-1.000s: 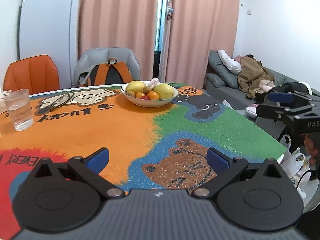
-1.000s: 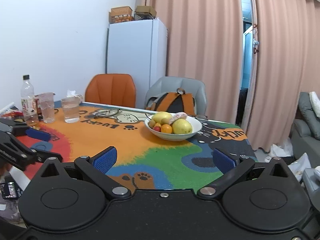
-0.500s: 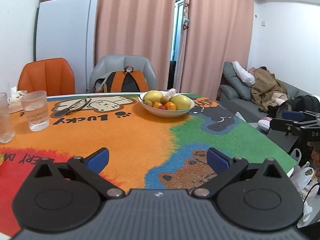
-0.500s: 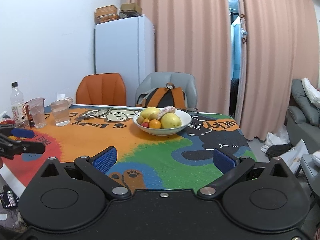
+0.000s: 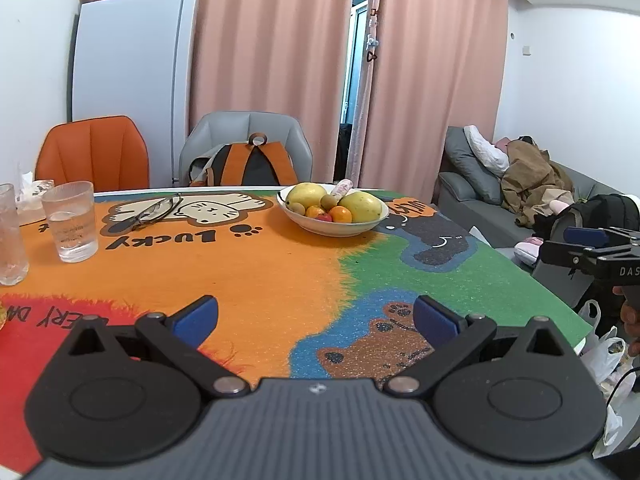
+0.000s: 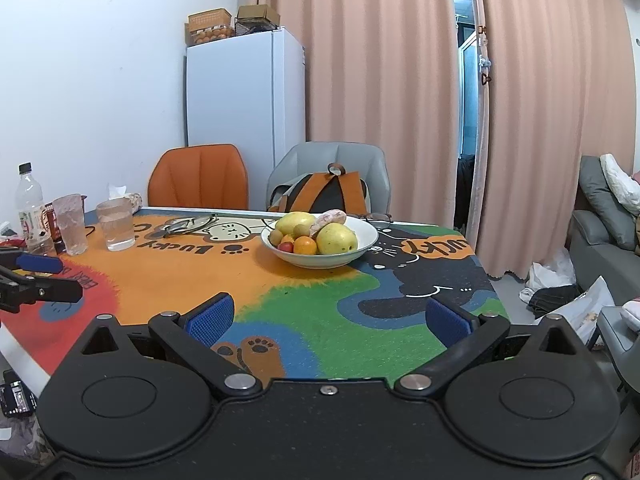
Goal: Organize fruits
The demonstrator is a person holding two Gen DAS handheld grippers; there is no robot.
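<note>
Left gripper (image 5: pixel 316 316): blue-padded fingers (image 5: pixel 196 316) spread wide, empty, poised above the near edge of the counter (image 5: pixel 260 272), touching nothing. Right gripper (image 6: pixel 328 318): fingers (image 6: pixel 210 318) equally wide apart, empty, above the green and blue part of the counter's mat.

White bowl (image 5: pixel 336 230) of fruits on the counter, well beyond both grippers, holding two large yellow fruits (image 5: pixel 306 195), kiwis, an orange (image 5: pixel 341 215), a small red fruit and a pinkish wrapped item. Eyeglasses (image 5: pixel 156 210) left of the bowl; ribbed glass of water (image 5: pixel 72 220) farther left.

Left wrist view only: sofa (image 5: pixel 480 200) with clothing right of the bowl, plus the right gripper seen from the side at the frame's right edge, part of a hand (image 5: pixel 630 316) beneath it.

Right wrist view only: plastic bottle (image 6: pixel 30 208) and tissue pack far left of the bowl, a second pair of glasses (image 6: pixel 378 219) just behind the bowl, the left gripper at the frame's left edge.

Both views: orange chair (image 6: pixel 198 178), grey chair with backpack (image 6: pixel 324 194), white refrigerator behind the bowl.
</note>
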